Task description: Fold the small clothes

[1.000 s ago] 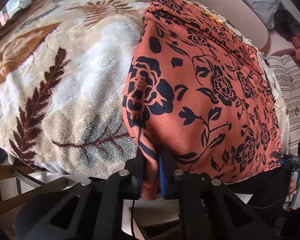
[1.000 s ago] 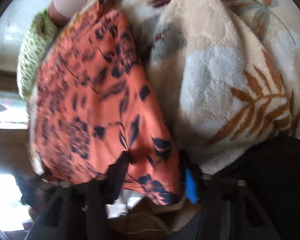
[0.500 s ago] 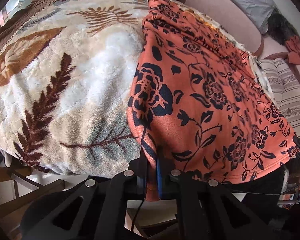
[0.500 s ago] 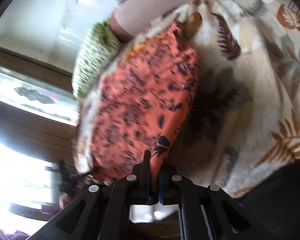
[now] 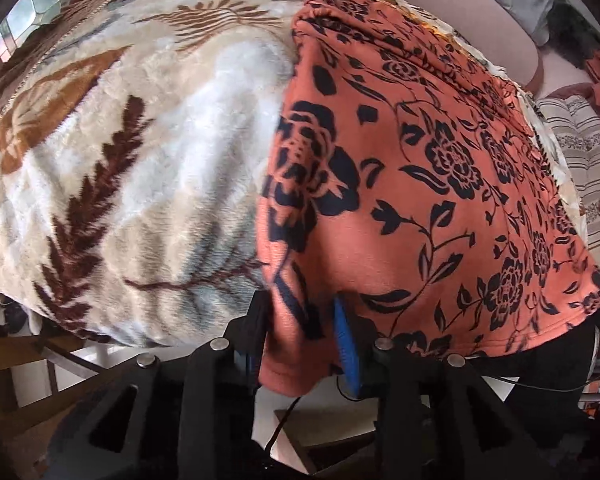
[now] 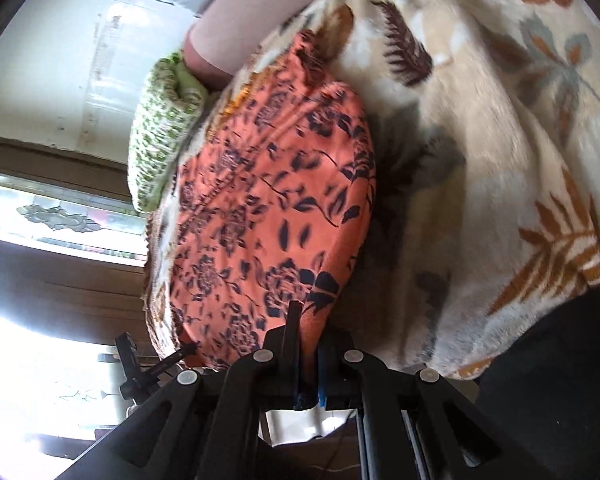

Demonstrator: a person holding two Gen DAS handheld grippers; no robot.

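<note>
The orange floral garment [image 5: 440, 184] is lying spread over the leaf-print fleece blanket [image 5: 140, 160], near edge hanging off. It looks soft, light and limp, so corners and hems are the best places to hold. The left gripper [image 5: 300, 332] is now standing part-open around its corner, where half a second ago it was pinching tight; the right gripper [image 6: 306, 360] is still nipping the other corner shut
</note>
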